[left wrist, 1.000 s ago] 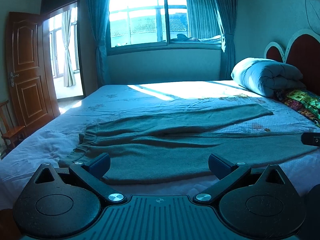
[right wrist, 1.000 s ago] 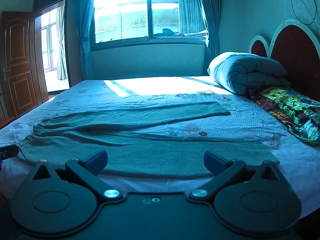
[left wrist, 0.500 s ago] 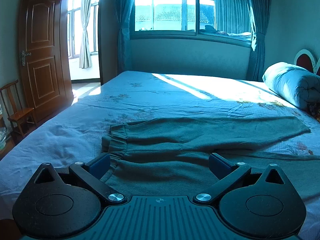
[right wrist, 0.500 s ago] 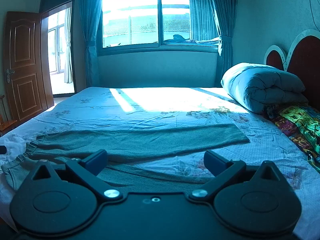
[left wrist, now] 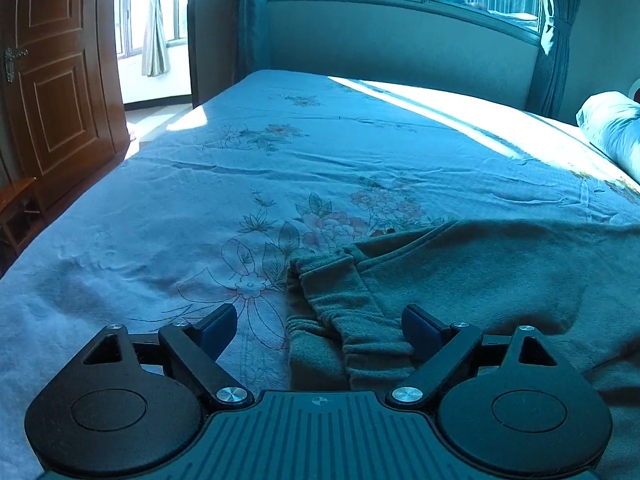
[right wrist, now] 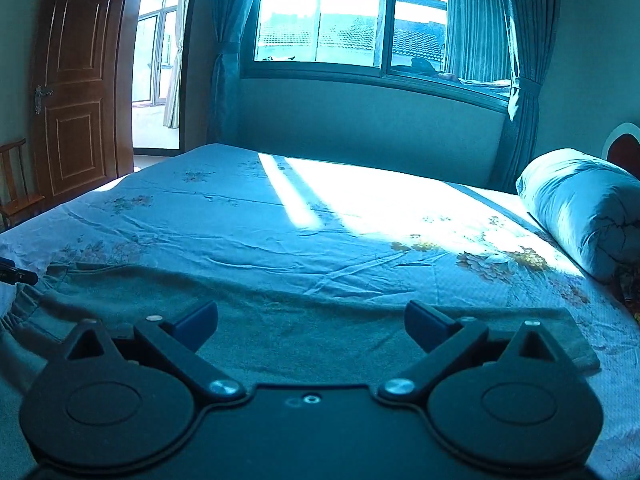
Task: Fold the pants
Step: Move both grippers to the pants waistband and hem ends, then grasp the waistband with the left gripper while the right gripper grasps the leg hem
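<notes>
Your bed (left wrist: 280, 168) fills both views, its flowered sheet rumpled and lit by a band of sun from the window (right wrist: 352, 16). A rolled quilt (right wrist: 584, 208) lies at the headboard end, and a brown door (right wrist: 76, 80) stands at the far left.

The pants (left wrist: 500, 272) lie flat across the near side of the bed, gathered waistband (left wrist: 332, 304) toward the door, legs running toward the quilt. In the right wrist view the far leg (right wrist: 360, 320) stretches across to its cuff beside the right finger.

Your left claw (left wrist: 319, 326) is spread, and its jaws have just been closing in. The waistband lies between the fingers, but the pads do not press on it. Whether the right-hand pad (left wrist: 418, 326) brushes the cloth, you cannot tell.

Your right claw (right wrist: 311, 324) is spread wide above the pant leg and grips nothing.

A second ago your left claw looked over the whole garment from farther back; now it sits low at the waistband end, with the sheet's flower print close ahead. Your right claw has also come in nearer, over the far leg, and the tip of the left claw (right wrist: 18, 276) shows at its left edge.
</notes>
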Available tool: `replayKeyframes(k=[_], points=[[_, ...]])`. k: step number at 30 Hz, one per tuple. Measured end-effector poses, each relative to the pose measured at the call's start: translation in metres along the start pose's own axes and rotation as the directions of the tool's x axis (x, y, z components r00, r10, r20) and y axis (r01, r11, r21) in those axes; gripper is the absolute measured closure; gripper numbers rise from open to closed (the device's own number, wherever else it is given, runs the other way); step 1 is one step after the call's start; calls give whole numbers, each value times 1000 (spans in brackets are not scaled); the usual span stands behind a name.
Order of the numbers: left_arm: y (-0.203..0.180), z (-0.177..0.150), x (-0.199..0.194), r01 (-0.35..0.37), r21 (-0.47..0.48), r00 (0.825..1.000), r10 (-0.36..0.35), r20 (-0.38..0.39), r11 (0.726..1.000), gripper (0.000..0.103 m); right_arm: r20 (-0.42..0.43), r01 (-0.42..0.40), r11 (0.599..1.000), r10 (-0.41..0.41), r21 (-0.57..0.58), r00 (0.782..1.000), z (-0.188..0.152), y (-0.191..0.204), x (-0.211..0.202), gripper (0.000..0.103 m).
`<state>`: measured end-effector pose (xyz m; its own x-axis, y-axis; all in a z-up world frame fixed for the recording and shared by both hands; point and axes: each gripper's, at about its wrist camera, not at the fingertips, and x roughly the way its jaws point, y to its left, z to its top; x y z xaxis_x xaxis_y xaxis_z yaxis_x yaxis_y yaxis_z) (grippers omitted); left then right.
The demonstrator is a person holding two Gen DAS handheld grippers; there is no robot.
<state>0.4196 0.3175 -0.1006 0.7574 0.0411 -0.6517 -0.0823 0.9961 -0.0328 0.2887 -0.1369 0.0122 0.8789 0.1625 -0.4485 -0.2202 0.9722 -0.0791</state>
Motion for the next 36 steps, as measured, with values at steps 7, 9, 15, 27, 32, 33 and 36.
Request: replayKeyframes(k=[7, 9, 15, 27, 32, 33, 36], points=[[9, 10, 78, 146, 39, 987, -144, -65, 988, 24, -70, -13, 999, 10, -34, 998, 3, -8, 69, 20], [4, 10, 84, 160, 51, 986, -156, -60, 986, 25, -97, -19, 999, 16, -34, 995, 1, -13, 87, 22], [3, 8, 65, 219, 16, 975, -219, 29, 976, 81, -155, -69, 993, 53, -99, 986, -3, -29, 141, 34], [12, 11, 70, 243, 31, 970, -243, -9, 970, 77, -331, -363, 881, 260, -304, 907, 12, -22, 233, 60], [18, 14, 92, 283, 73, 958, -279, -60, 956, 54, -417, -483, 847, 364, -224, 833, 15, -37, 255, 59], [18, 14, 96, 290, 62, 956, -287, -56, 955, 54, -428, -499, 841, 380, -211, 820, 14, -37, 257, 68], [14, 12, 100, 342, 28, 939, -341, -46, 939, 82, -437, -511, 838, 392, -194, 809, 15, -36, 254, 101]])
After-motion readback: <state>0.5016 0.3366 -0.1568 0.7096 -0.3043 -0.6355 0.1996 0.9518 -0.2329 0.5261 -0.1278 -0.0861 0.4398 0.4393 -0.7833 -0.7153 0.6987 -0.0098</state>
